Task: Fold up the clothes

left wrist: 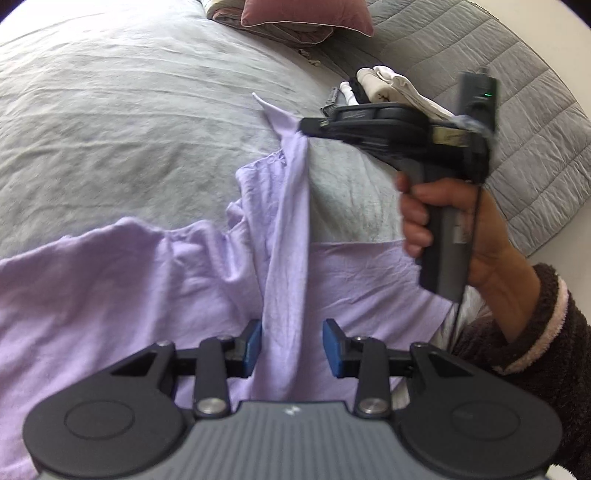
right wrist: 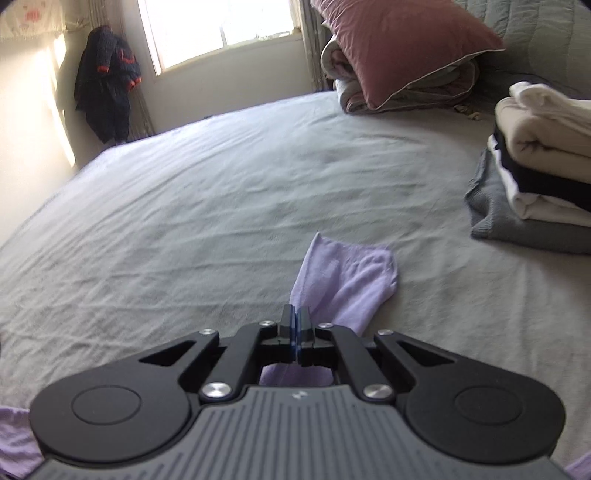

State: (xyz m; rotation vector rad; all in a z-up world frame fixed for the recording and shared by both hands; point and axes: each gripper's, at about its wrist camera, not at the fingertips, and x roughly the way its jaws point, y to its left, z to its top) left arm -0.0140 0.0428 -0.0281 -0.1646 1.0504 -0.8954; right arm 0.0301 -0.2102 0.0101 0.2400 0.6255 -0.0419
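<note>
Fold in progress on a bed (left wrist: 110, 110). The lilac garment (left wrist: 110, 288) lies spread on the sheet, at the near edge of the bed. The right gripper (right wrist: 296, 325) has its jaws clenched on one narrow part of the garment, probably a sleeve or corner, and holds it raised so that a taut band of cloth runs up from the body of the garment; this lift is most likely meant to carry that part across for a fold. The left gripper (left wrist: 291, 347) has its jaws released, a blue pad (left wrist: 332, 347) on either side of the taut band, not pressing it, apparently placed to steady or take the cloth.

The left wrist view alone shows the whole arrangement: the right gripper from the side, the hand (left wrist: 447, 221) on its grip, a dark fleece sleeve (left wrist: 535, 339). The right wrist view alone shows the closed pads and the free tip of cloth beyond them, also a stack (right wrist: 539, 170) of folded clothes to the right of the garment, a pillow (right wrist: 399, 48) and a window (right wrist: 221, 29) beyond.
</note>
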